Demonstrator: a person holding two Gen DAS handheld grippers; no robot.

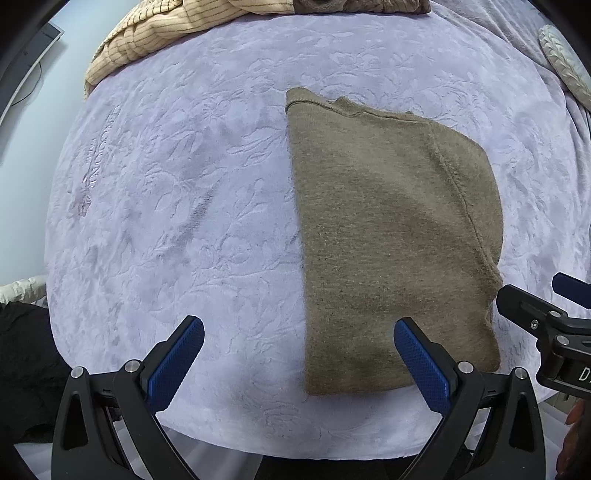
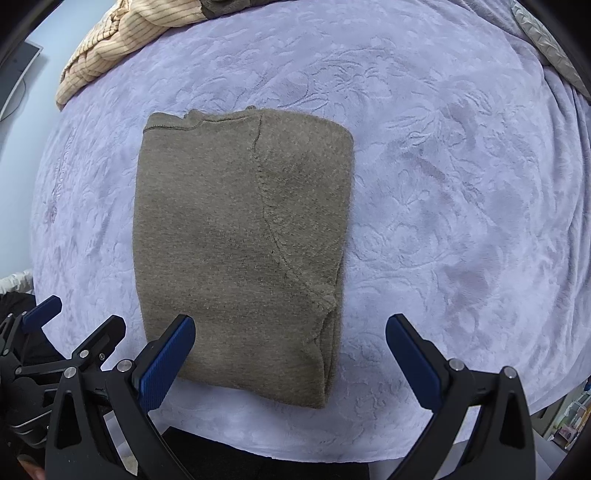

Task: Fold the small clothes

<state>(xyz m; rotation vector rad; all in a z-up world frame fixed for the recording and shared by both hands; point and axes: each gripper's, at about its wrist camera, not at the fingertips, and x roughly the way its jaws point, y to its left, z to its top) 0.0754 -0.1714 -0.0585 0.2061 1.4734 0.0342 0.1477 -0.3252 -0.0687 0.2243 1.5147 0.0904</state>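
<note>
Lavender bed blanket (image 2: 443, 184) lay under the brown garment (image 2: 240, 240), folded into a neat block. Near its closest edge, left hand-held gripper (image 1: 299, 354) and right hand-held gripper (image 2: 290, 350) hung wide apart, holding nothing. Next, probably fold it in half.

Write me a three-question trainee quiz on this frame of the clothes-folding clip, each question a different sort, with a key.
1. True or false: the left gripper is clamped on the olive-brown garment.
2. Multiple choice: the garment lies on (A) a bare wooden table, (B) a lavender embossed blanket, (C) a tiled floor.
3. Fill in: at the far edge of the blanket sits a beige ______ cloth.

Key:
1. False; both it and the right gripper are open and hold nothing.
2. B.
3. Striped.
</note>
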